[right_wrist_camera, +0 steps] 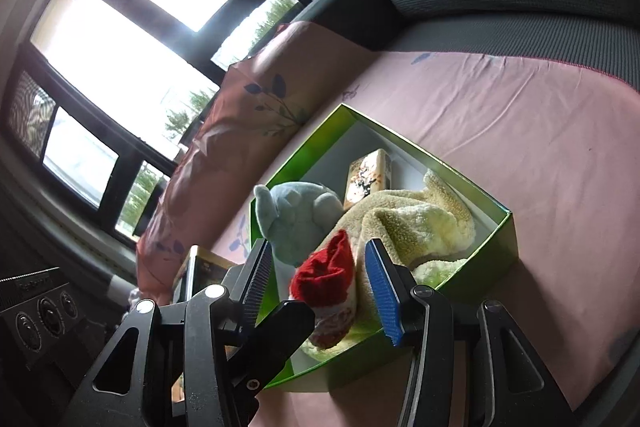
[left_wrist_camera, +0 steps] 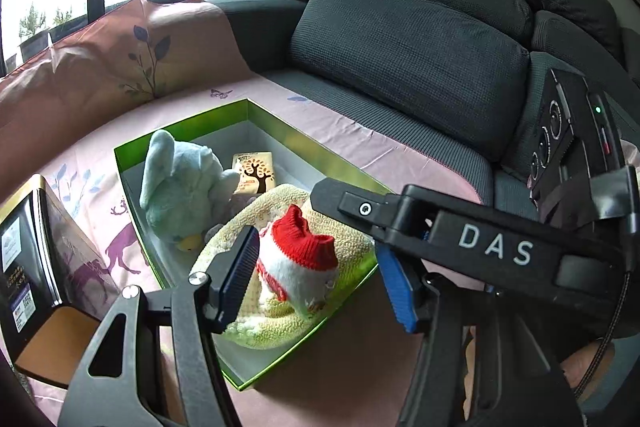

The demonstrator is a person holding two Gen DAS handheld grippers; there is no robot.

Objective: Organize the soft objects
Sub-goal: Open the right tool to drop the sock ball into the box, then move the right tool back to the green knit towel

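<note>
A green box (left_wrist_camera: pixel 280 119) sits open on a pink printed sheet (left_wrist_camera: pixel 360 135) spread over a dark grey sofa (left_wrist_camera: pixel 408 39). Inside lie a pale blue plush toy (left_wrist_camera: pixel 180 183), a cream knitted blanket (left_wrist_camera: pixel 348 247), a small printed packet (left_wrist_camera: pixel 256 173) at the far end, and a red-and-white knitted piece (left_wrist_camera: pixel 300 259) on top of the blanket.

The left wrist view alone shows a black-and-gold box (left_wrist_camera: pixel 36 255) standing at the left on the sheet, and the right gripper (left_wrist_camera: pixel 332 203) reaching in from the right. The right wrist view shows the large window (right_wrist_camera: pixel 120 39).

The left gripper (left_wrist_camera: pixel 316 279) is half open around the knitted piece, pads apart from it. The right gripper's jaws, also half open, frame the same piece without pressing it.
</note>
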